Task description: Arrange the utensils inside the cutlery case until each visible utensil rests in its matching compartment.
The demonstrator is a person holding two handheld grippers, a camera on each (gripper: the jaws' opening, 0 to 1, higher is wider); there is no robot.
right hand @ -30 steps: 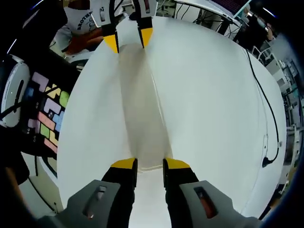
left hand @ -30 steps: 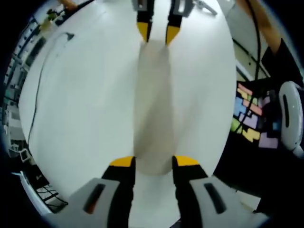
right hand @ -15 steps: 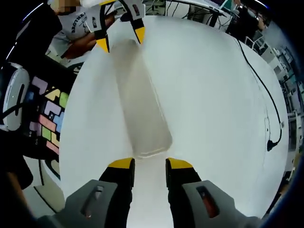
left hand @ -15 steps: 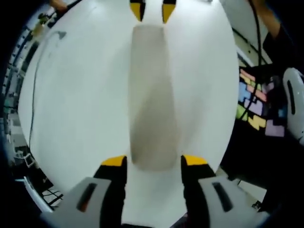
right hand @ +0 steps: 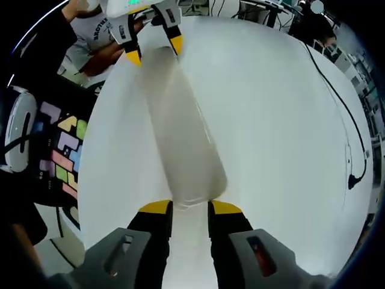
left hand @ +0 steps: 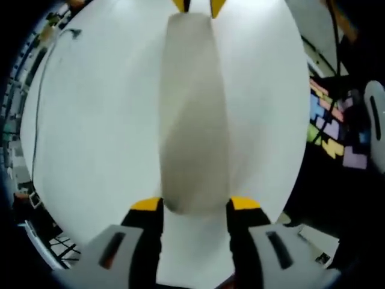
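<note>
Cutlery case (left hand: 194, 114): one only, long, pale, translucent plastic with rounded corners, smooth-sided, lying on one white table (left hand: 90, 120). No utensils discernible through the cloudy plastic.

Left gripper view, left to right: thin dark cable (left hand: 37, 120) trailing along the table's far-left edge; left gripper (left hand: 195, 203), two yellow-tipped black jaws on grey bodies, spread wide, standing either side of the case's near end, contact too close to call; at the case's far end, two more yellow tips of the other gripper; off the table's right edge, coloured blocks (left hand: 331, 129) on a dark surface.

Right gripper view, left to right: coloured blocks (right hand: 60, 150) again beside a white round object (right hand: 18, 129); a person's sleeve top left; right gripper (right hand: 190, 206), jaws parted, flanking the case's (right hand: 180, 132) near end, grip uncertain; second cable (right hand: 355, 150) at far right.
</note>
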